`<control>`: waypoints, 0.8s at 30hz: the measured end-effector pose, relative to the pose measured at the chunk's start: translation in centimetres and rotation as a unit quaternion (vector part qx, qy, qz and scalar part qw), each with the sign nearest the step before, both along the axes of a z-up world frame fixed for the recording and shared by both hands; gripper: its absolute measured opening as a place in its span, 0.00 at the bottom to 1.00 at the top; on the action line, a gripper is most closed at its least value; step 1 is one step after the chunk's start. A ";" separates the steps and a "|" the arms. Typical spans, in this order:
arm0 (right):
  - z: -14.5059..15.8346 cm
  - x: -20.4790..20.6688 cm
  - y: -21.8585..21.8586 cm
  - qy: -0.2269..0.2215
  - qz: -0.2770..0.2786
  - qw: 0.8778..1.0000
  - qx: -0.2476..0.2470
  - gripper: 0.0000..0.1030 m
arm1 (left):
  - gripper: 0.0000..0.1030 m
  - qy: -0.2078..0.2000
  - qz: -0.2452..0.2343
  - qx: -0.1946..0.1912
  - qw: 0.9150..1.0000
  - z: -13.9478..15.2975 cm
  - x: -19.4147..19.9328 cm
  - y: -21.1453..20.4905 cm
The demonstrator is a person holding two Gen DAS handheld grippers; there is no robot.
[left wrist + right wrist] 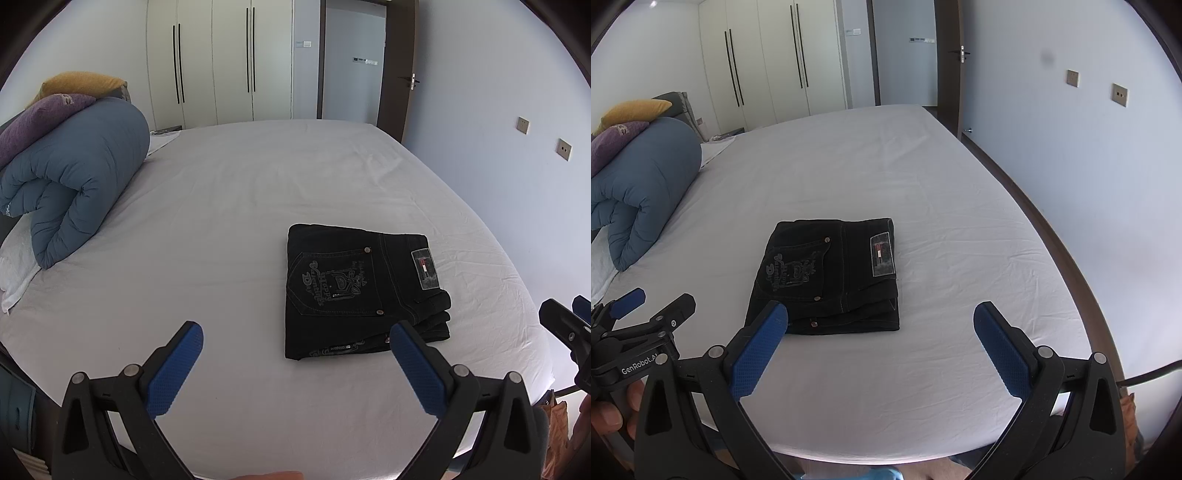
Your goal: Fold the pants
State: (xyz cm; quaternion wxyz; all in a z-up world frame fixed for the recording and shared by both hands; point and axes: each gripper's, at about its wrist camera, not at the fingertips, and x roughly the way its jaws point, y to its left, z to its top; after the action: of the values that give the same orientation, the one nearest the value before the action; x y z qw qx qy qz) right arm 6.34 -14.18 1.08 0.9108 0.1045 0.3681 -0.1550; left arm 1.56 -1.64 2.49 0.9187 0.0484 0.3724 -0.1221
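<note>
Both pairs of tongs hang wide and empty above the near edge of a bed (pixel 960 206), short of the pants and touching nothing. The left tongs (pixel 295 363) stand with blue pads spread; one fingertip (pixel 400 334) overlaps the pants' near corner in that view, though contact cannot be confirmed and it looks to be held above them. The right tongs (pixel 881 345) are likewise spread wide on the near side of the pants, with the left tongs visible at their side, gripped by a hand (pixel 613 410).

The black pants (pixel 831 277) lie on the white sheet as a compact folded stack, a back pocket with pale stitched lettering and a waistband patch (pixel 882 254) facing up. Several layers show along the near edge of the stack, slightly uneven. On this evidence the folding appears finished or nearly so.

The fabric looks like denim: fairly heavy, stiff enough to keep a crease, not slippery. Any further grip would best take the full thickness of the stack at a near corner, so the layers do not slide apart.

Beyond the pants, toward the headboard, sit a rolled blue duvet (pixel 77 177) and pillows (pixel 48 110); a wardrobe (pixel 214 62) stands behind the bed.
</note>
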 end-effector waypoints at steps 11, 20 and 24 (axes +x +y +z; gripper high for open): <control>0.1 -0.1 0.3 0.001 0.002 1.000 -0.001 1.00 | 1.00 0.000 0.000 -0.001 1.000 0.0 0.1 0.2; 0.1 -0.1 0.5 0.002 0.003 1.000 -0.001 1.00 | 1.00 0.001 0.002 -0.002 1.000 -0.1 0.2 0.2; 0.0 -0.1 0.5 0.003 0.003 1.000 0.000 1.00 | 1.00 0.002 0.001 -0.001 1.000 -0.1 0.2 0.2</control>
State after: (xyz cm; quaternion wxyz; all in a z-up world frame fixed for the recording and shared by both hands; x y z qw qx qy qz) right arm 6.26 -13.64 1.10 0.9103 0.1027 0.3711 -0.1522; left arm 1.75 -1.46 2.38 0.9183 0.0463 0.3739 -0.1213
